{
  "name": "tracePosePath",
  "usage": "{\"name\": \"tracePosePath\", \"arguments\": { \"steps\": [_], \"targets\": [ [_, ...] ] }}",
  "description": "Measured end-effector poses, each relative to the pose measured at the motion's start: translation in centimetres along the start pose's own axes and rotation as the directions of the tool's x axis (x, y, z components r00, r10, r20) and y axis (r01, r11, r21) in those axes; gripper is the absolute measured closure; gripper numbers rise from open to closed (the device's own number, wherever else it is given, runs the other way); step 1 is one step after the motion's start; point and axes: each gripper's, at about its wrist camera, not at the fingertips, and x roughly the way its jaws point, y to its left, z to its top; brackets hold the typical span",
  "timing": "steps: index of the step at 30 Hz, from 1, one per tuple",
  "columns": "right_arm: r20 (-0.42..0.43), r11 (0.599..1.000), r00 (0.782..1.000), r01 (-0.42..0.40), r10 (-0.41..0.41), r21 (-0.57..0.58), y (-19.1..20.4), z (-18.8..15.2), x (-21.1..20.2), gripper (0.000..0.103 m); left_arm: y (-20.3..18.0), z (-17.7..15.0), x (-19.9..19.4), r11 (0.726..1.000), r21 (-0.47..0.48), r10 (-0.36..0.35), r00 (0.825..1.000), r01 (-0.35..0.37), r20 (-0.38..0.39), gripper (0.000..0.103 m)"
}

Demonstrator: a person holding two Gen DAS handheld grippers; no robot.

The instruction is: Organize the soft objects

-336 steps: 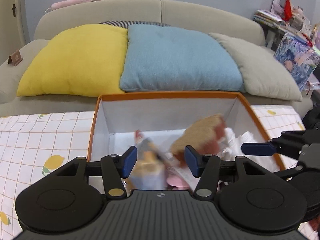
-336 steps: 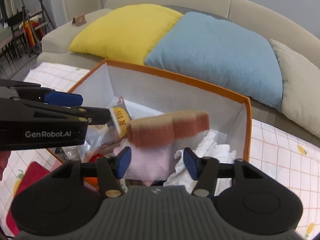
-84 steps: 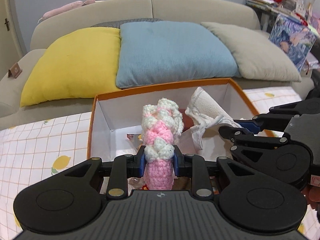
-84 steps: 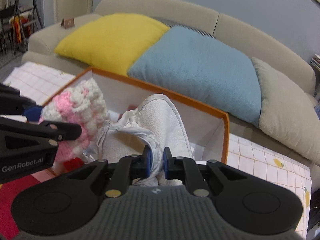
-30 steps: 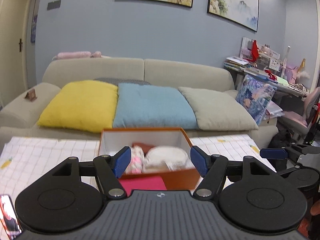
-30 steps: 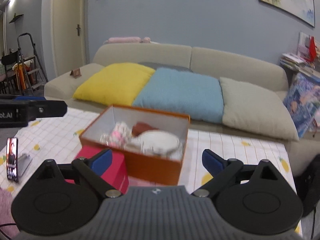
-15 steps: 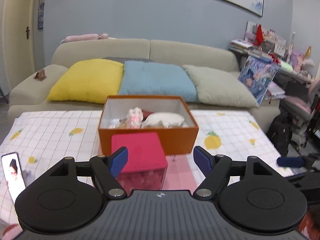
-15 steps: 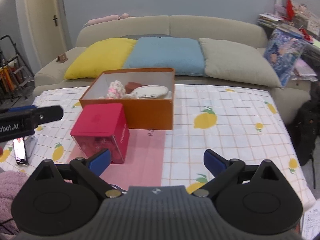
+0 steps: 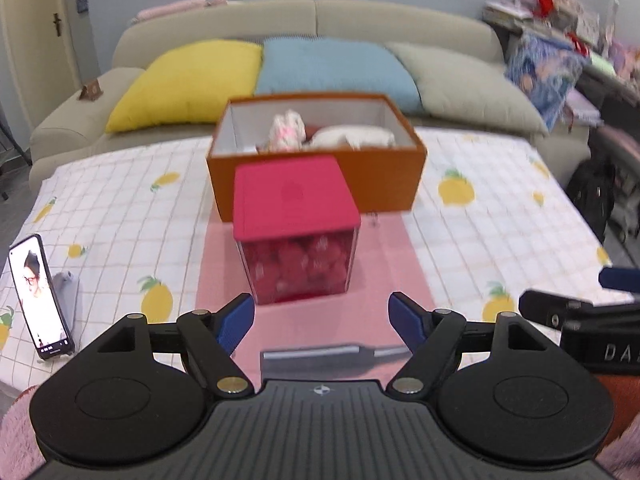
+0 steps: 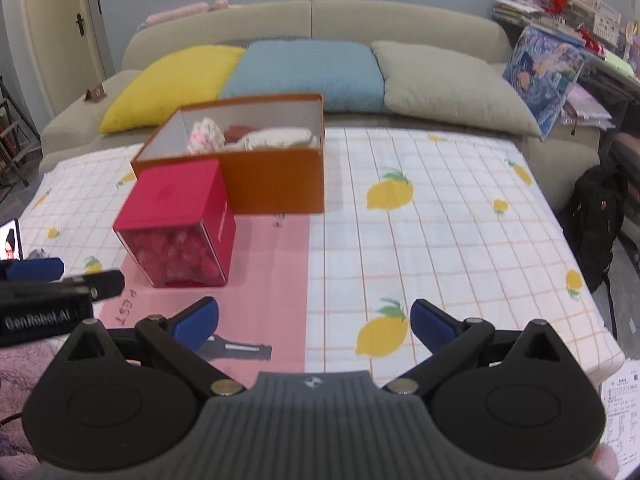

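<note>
An orange box (image 9: 320, 184) stands on the table's far side and holds a pink-and-white crochet toy (image 9: 286, 130) and a white soft item (image 9: 352, 136); the box shows in the right wrist view (image 10: 276, 180) too. My left gripper (image 9: 322, 320) is open and empty, low over the near table edge. My right gripper (image 10: 314, 320) is open and empty, also low and near. Each gripper shows at the edge of the other's view.
A red-lidded clear box (image 9: 294, 226) stands in front of the orange box. A phone (image 9: 40, 296) leans at the table's left edge. A grey flat tool (image 10: 236, 350) lies on the pink mat. A sofa with cushions (image 10: 304, 68) stands behind.
Both grippers have pulled back and down from the orange box toward the near table edge. Both stay open and empty.
</note>
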Motion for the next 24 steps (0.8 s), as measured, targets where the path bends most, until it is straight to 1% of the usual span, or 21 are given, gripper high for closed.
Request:
{"name": "tracePosePath", "arguments": {
  "steps": [2, 5, 15, 24],
  "targets": [
    [-0.014, 1.0, 1.0, 0.0, 0.0, -0.002, 0.06, -0.32, 0.31, 0.003, -0.22, -0.3, 0.31, 1.0, 0.009, -0.003, 1.0, 0.003, -0.021, 0.013],
    [-0.024, 1.0, 1.0, 0.002, -0.002, -0.011, 0.18, -0.49, 0.53, 0.003, -0.34, -0.55, 0.41, 1.0, 0.008, -0.011, 0.999, 0.012, -0.032, 0.013],
    [0.001, 1.0, 1.0, 0.001, -0.001, -0.003, -0.2, -0.35, -0.07, 0.003, -0.7, -0.38, -0.16, 1.0, 0.007, -0.027, 1.0, 0.027, -0.01, 0.014],
    [0.002, 1.0, 1.0, 0.014, -0.014, 0.001, -0.42, -0.24, -0.07, 0.003, -0.8, -0.35, -0.24, 0.999, 0.009, -0.036, 0.999, 0.036, -0.004, 0.013]
  ]
}}
